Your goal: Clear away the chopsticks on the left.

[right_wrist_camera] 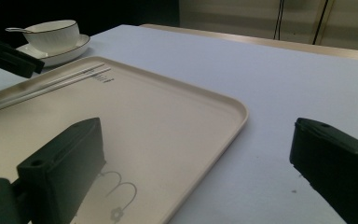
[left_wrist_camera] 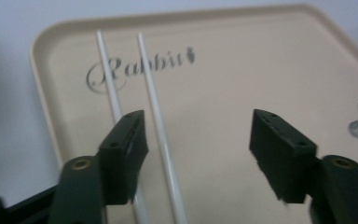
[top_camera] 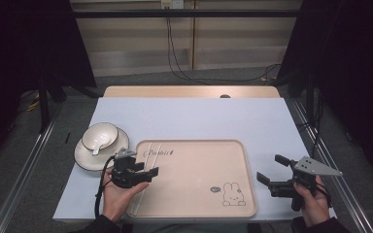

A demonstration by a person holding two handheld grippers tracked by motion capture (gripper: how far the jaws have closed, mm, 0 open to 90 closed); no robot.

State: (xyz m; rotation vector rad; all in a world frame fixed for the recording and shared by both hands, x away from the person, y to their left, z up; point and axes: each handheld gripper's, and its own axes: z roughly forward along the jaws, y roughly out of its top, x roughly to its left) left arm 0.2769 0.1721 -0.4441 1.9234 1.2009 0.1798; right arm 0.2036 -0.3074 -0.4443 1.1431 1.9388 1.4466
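A beige tray [top_camera: 194,170] with a rabbit drawing and the word "Rabbit" lies on the pale blue table. Two white chopsticks [left_wrist_camera: 154,102] lie side by side along the tray's left part. My left gripper [left_wrist_camera: 198,135] hovers over them with its jaws open. One stick runs under the left jaw, the other just inside it, and neither pad presses on them. In the high view the left gripper [top_camera: 143,171] sits at the tray's left edge. My right gripper [top_camera: 271,168] stands open beside the tray's right edge, with nothing between its jaws [right_wrist_camera: 196,154].
A white bowl [top_camera: 99,135] with a spoon [top_camera: 98,148] in it stands on a saucer [top_camera: 85,158] left of the tray. A wooden strip [top_camera: 189,91] borders the table's far edge. Dark curtains and floor rails flank both sides.
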